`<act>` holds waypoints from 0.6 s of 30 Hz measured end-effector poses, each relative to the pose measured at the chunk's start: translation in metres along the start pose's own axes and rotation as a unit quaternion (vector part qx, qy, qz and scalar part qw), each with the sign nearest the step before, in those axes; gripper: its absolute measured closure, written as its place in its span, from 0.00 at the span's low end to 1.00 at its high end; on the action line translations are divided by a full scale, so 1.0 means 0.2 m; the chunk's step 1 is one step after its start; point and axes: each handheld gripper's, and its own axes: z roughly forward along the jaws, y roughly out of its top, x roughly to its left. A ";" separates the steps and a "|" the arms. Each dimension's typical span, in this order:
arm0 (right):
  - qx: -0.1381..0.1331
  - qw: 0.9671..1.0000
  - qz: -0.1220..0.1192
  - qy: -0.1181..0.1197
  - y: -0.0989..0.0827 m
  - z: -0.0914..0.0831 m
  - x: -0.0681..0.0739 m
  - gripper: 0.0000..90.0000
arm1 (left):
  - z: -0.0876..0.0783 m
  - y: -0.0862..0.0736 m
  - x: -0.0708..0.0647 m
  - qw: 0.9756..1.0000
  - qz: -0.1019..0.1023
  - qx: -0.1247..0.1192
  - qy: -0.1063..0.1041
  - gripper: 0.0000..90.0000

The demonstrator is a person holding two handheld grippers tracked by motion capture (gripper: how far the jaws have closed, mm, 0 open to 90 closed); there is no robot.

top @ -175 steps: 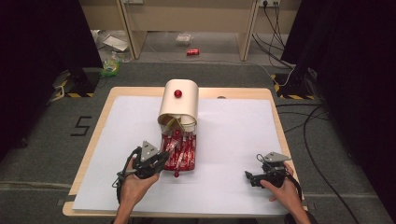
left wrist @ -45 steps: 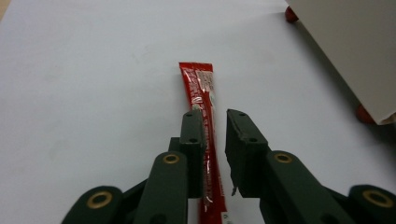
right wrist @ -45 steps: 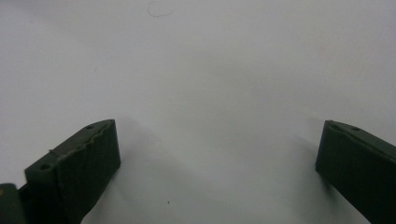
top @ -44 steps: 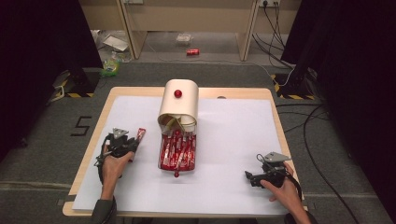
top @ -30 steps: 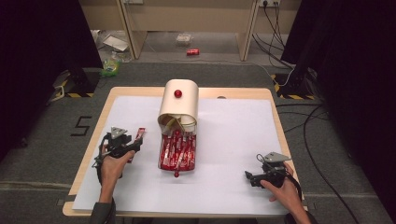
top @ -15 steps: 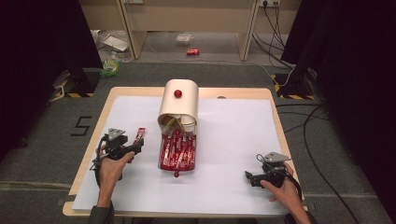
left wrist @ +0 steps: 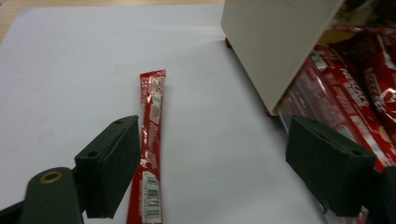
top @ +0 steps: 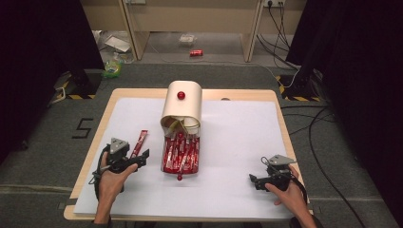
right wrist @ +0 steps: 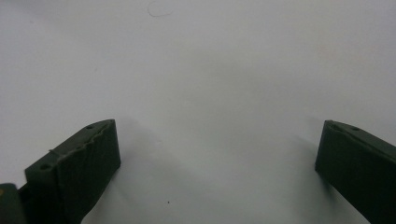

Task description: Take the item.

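Red foil, in one slim stick sachet (top: pixel 139 143), flat and alone on the white-papered wooden worktop (top: pixel 237 93), left of the tipped cream rounded box (top: pixel 183 107) with its red knob, apart from the spilled heap of matching red sachets (top: pixel 182 154) at the box mouth; likely set aside for sorting singly. Left tool (top: pixel 142 156) at its near end, jaws just now spreading and standing wide, sachet end lying just inside one jaw, no pad pressing it. Right tool (top: pixel 254 179) parked open over bare paper near the right front corner, gripping nothing, probably kept out of the way.
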 end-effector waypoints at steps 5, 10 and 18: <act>-0.001 1.000 -0.001 -0.001 0.00 0.00 0.00 0.01 | -0.04 -0.04 -0.04 1.000 -0.002 -0.007 -0.019 0.18; 0.000 1.000 0.000 0.000 0.00 0.00 0.00 0.01 | -0.08 -0.06 -0.06 1.000 -0.001 -0.013 -0.021 0.18; 0.000 1.000 -0.001 0.000 0.00 0.00 0.00 0.00 | -0.10 -0.13 -0.11 0.999 0.004 -0.004 -0.039 0.18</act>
